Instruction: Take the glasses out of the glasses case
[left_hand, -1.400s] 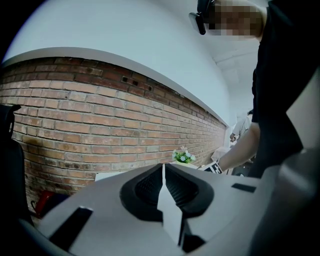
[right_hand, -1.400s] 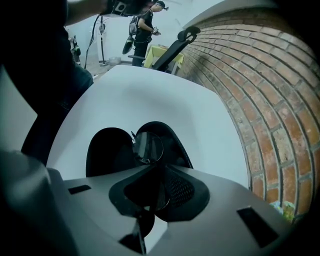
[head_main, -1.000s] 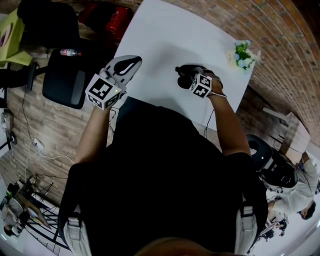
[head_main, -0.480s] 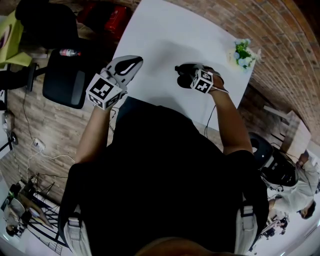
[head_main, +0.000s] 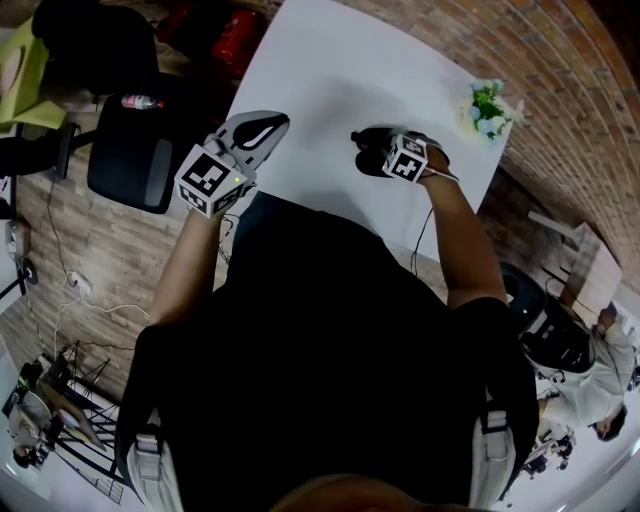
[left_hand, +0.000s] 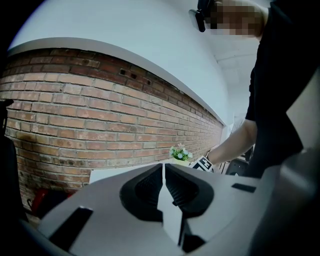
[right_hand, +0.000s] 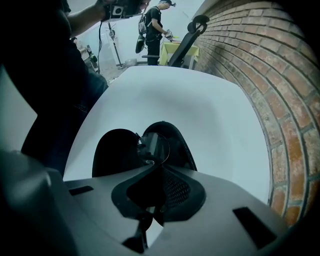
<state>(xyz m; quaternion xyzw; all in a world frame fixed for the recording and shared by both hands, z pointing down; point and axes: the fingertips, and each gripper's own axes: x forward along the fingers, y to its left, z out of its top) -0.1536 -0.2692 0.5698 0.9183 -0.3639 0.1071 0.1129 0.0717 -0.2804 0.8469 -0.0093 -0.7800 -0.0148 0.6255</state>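
A black glasses case (right_hand: 112, 152) lies open on the white table (right_hand: 200, 105), its two halves spread apart. The glasses (right_hand: 154, 146) rise out of it, one round lens showing just beyond my right gripper (right_hand: 156, 170), which is shut on their frame. In the head view the right gripper (head_main: 385, 150) hangs over the case (head_main: 366, 140), whose inside is mostly hidden there. My left gripper (head_main: 272, 122) is held at the table's left edge, apart from the case. Its jaws (left_hand: 164, 172) are shut with nothing between them.
A small pot of flowers (head_main: 487, 105) stands near the table's far right corner. A black office chair (head_main: 130, 150) is on the floor to the left of the table. A brick wall (right_hand: 280, 85) runs along the table's right side.
The right gripper has shifted slightly up and away over the case, still holding the glasses. The left gripper has barely moved.
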